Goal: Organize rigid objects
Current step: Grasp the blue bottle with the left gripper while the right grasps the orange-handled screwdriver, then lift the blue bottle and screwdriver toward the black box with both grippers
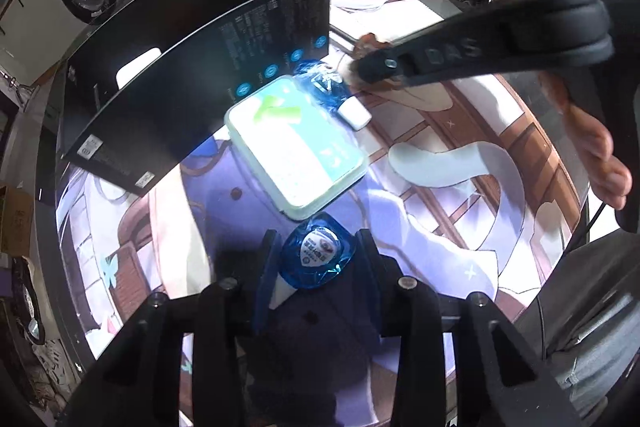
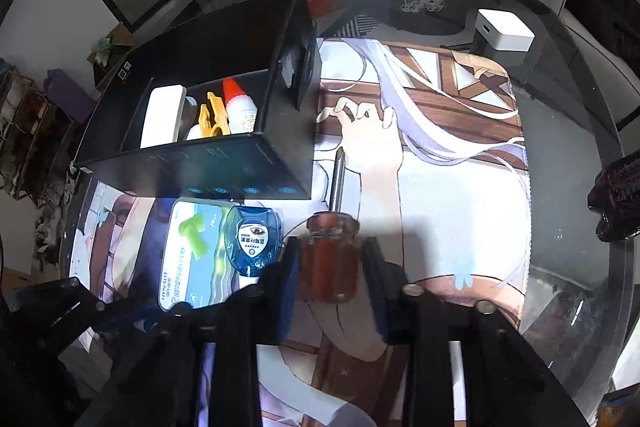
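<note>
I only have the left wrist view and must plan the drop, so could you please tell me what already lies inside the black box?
Observer: The right wrist view looks into the black box. It holds a white case, a yellow tool and a red-capped white bottle.
Operator: Thank you. What is the brown thing at the right gripper?
Observer: It is a screwdriver lying on the mat with its tip toward the box. The gripper's fingers closely flank the handle, but I cannot tell whether they clamp it.
</note>
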